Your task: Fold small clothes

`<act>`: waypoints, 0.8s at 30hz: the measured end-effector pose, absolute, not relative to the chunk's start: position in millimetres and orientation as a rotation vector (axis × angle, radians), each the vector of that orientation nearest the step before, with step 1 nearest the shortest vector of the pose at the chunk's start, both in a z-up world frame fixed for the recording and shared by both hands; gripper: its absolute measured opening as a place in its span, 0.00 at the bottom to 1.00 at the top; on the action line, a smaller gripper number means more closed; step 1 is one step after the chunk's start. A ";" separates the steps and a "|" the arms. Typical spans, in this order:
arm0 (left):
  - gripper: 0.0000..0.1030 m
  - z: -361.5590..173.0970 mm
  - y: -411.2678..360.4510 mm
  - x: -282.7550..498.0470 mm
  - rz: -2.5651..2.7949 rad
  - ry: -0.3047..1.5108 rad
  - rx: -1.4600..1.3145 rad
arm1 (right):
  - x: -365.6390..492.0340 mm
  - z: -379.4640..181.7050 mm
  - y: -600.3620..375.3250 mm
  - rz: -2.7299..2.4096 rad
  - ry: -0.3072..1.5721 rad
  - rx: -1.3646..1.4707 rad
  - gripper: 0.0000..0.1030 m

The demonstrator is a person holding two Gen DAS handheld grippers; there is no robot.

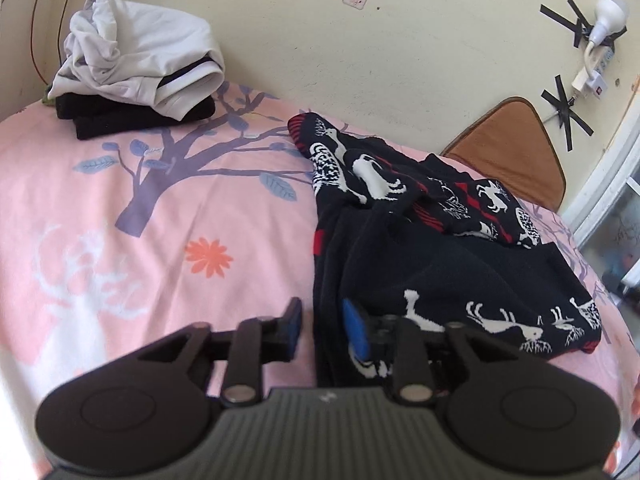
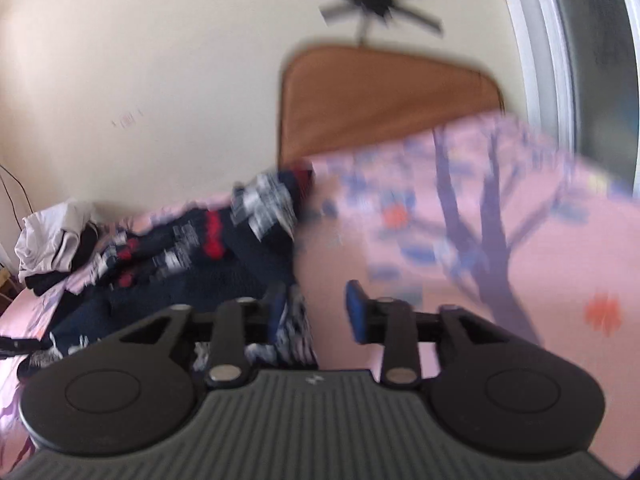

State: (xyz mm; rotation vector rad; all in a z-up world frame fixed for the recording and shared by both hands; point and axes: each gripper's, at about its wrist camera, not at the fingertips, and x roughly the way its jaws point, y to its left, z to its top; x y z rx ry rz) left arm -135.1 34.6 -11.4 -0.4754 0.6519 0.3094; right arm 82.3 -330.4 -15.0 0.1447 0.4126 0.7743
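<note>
A dark navy knitted garment with white deer and red bands lies crumpled on the pink bed sheet. My left gripper is open, its jaws straddling the garment's near left edge, low over it. In the blurred right wrist view the same garment lies to the left. My right gripper is open at the garment's right edge, its left finger over the cloth and its right finger over the pink sheet.
A stack of folded clothes, white on black, sits at the bed's far left corner against the wall; it also shows in the right wrist view. A brown cushion leans at the wall. A power strip and bulb hang on the wall.
</note>
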 end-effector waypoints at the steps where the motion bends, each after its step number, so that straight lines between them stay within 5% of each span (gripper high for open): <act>1: 0.42 -13.6 33.0 -136.0 0.299 0.637 -0.482 | 76.4 -5.5 -320.4 0.821 0.382 0.122 0.44; 13: 0.51 -19.9 11.1 -137.9 0.315 0.574 -0.365 | 85.9 -27.9 -181.9 1.107 0.552 -0.396 0.42; 15: 0.49 -19.9 13.2 -138.8 0.313 0.569 -0.380 | 80.9 -23.4 -185.5 1.160 0.568 -0.416 0.05; 24: 0.33 -19.8 10.7 -138.0 0.375 0.573 -0.362 | 104.2 -16.2 -173.7 0.945 0.461 -0.325 0.08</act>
